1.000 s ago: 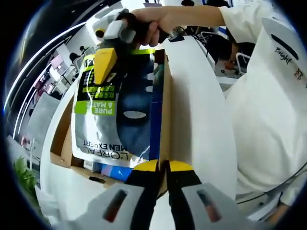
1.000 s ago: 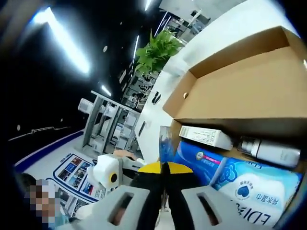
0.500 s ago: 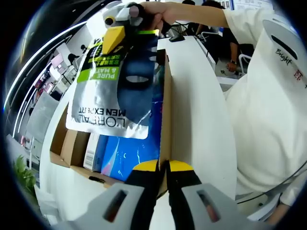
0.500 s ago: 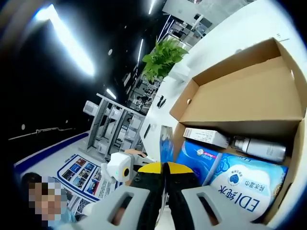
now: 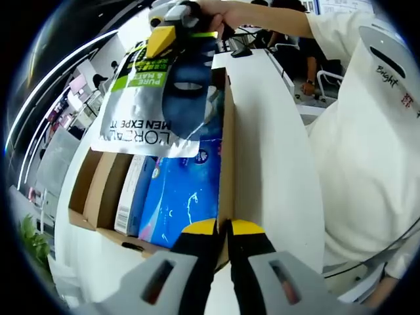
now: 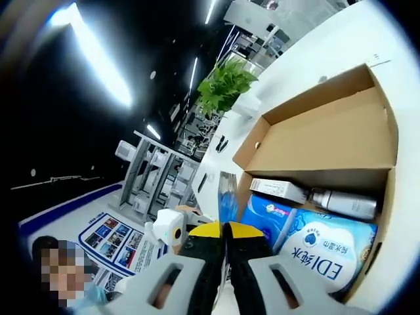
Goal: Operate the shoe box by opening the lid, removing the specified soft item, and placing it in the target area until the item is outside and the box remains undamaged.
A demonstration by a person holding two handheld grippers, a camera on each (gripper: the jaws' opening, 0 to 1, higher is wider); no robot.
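White laminate is carrying everything: a long white surface (image 5: 272,164) on which our open brown cardboard shoe box (image 5: 226,170) is sitting, its lid flap (image 6: 328,134) folded back. Our right tool (image 5: 172,26) is pinching the top edge of the flat silver-and-navy face-mask sachet (image 5: 161,98) with its yellow-tipped jaws closed tight, holding it above the box. Our left tool (image 5: 222,230) is gripping the box's near wall, jaws pressed together. Inside the box we are seeing a blue tissue pack (image 6: 321,252), a white carton (image 6: 279,190) and a silver bottle (image 6: 341,203). Beyond the surface, a leafy green plant (image 6: 226,85), grey shelving (image 6: 154,177) and bright ceiling light strips (image 6: 92,59) are showing in a dim room.
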